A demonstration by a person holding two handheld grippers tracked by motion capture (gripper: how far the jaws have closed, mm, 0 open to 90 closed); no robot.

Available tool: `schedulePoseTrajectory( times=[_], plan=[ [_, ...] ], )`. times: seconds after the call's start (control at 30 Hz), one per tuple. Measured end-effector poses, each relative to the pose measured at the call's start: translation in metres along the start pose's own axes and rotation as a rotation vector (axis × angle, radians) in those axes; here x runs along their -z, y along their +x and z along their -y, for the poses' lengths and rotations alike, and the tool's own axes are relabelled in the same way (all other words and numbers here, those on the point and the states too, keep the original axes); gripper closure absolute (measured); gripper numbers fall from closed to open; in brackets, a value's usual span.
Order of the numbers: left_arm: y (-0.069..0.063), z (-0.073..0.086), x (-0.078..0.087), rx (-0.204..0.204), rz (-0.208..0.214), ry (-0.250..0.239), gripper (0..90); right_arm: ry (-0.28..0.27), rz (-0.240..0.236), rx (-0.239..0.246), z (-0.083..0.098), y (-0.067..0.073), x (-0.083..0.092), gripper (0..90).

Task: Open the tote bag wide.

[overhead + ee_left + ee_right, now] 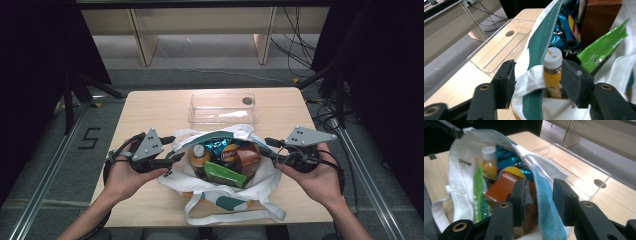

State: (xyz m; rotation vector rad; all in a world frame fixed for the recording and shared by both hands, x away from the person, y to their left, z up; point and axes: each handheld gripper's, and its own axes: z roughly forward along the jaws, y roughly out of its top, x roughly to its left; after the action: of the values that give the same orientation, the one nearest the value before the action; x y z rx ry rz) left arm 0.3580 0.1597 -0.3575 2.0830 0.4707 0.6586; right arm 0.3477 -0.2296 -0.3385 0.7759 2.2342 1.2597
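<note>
Both grippers [172,159] [267,150] open astride tote bag [260,182] rim, gripping nothing; close squarely on fabric, avoid bottle [552,72].

Floor: grey carpet [70,165] around the light wooden surface [150,107]
Furniture: pale wooden desk legs [145,45] beyond
Cables: black, trailing on floor [295,50]
Sides: dark curtains [30,75]

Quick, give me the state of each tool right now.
Left tool: open, jaws straddling the tote bag rim, pads not pressing it.
Right tool: open, the bag's other rim loose between its jaws.
</note>
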Motion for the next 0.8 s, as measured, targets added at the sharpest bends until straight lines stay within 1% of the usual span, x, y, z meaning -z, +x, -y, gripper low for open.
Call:
schedulePoseTrajectory(
  times=[0.03,0.07,0.1,0.13,0.2,0.23,0.27,0.3,0.33,0.37,0.4,0.43,0.47,0.5,0.53,0.57,0.6,0.63,0.67,0.7,0.73,0.77,0.8],
  plan=[
    [0.001,0.000,-0.002,-0.013,-0.002,0.008,47.7,0.011,-0.008,-0.008,0.000,-0.001,-0.001,65.9],
    [0.001,0.000,-0.004,-0.025,-0.002,0.022,49.5,-0.001,0.002,-0.004,-0.001,-0.003,-0.002,68.2],
    [0.002,0.000,-0.006,-0.039,-0.002,0.033,52.9,0.008,-0.004,0.009,-0.001,-0.005,-0.003,70.5],
    [0.003,0.001,-0.008,-0.050,-0.004,0.041,52.9,0.029,-0.021,-0.017,-0.002,-0.004,-0.004,72.8],
    [0.004,0.002,-0.013,-0.081,-0.013,0.068,57.9,0.046,-0.021,0.004,-0.002,-0.005,-0.007,78.7],
    [0.005,0.002,-0.014,-0.092,-0.018,0.077,62.1,0.053,-0.025,0.013,-0.002,-0.006,-0.009,81.6],
    [0.006,0.003,-0.015,-0.098,-0.017,0.090,66.1,0.053,-0.016,0.018,-0.002,-0.006,-0.009,84.3],
    [0.006,0.003,-0.016,-0.077,-0.007,0.097,69.3,0.068,-0.023,0.016,-0.003,-0.006,-0.009,86.5],
    [0.008,0.002,-0.017,-0.085,-0.003,0.096,72.7,0.067,-0.018,0.018,-0.003,-0.006,-0.010,88.2],
    [0.008,0.001,-0.017,-0.070,-0.008,0.102,75.4,0.072,-0.026,0.024,-0.004,-0.006,-0.011,88.5],
    [0.008,-0.001,-0.016,-0.073,-0.013,0.104,77.0,0.070,-0.018,0.024,-0.004,-0.006,-0.011,88.7],
    [0.010,-0.003,-0.016,-0.087,-0.021,0.105,78.1,0.055,-0.006,0.025,-0.005,-0.007,-0.012,88.8],
    [0.010,-0.005,-0.015,-0.075,-0.025,0.111,78.9,0.055,-0.006,0.029,-0.007,-0.008,-0.010,88.8],
    [0.011,-0.009,-0.014,-0.077,-0.032,0.110,79.2,0.034,0.008,0.027,-0.008,-0.008,-0.011,88.8],
    [0.012,-0.012,-0.013,-0.080,-0.036,0.103,79.5,0.023,0.007,0.014,-0.010,-0.008,-0.010,88.9],
    [0.013,-0.014,-0.012,-0.077,-0.038,0.099,79.7,0.006,0.030,0.021,-0.014,-0.011,-0.008,89.0],
    [0.014,-0.017,-0.012,-0.084,-0.040,0.093,79.7,0.006,0.030,0.021,-0.014,-0.011,-0.008,89.0],
    [0.016,-0.020,-0.011,-0.095,-0.043,0.098,79.8,-0.002,0.037,0.014,-0.014,-0.011,-0.007,89.0],
    [0.016,-0.022,-0.012,-0.079,-0.049,0.089,79.8,0.006,0.035,0.001,-0.015,-0.012,-0.006,89.0],
    [0.018,-0.024,-0.013,-0.082,-0.051,0.085,79.8,-0.014,0.054,0.007,-0.015,-0.013,-0.008,88.9],
    [0.019,-0.025,-0.013,-0.080,-0.051,0.091,79.8,-0.011,0.056,-0.001,-0.015,-0.014,-0.009,88.9],
    [0.021,-0.026,-0.016,-0.067,-0.049,0.085,79.8,-0.001,0.048,-0.005,-0.015,-0.016,-0.009,88.9],
    [0.022,-0.026,-0.018,-0.045,-0.048,0.078,79.8,-0.010,0.055,-0.009,-0.014,-0.018,-0.010,88.9]
  ],
)
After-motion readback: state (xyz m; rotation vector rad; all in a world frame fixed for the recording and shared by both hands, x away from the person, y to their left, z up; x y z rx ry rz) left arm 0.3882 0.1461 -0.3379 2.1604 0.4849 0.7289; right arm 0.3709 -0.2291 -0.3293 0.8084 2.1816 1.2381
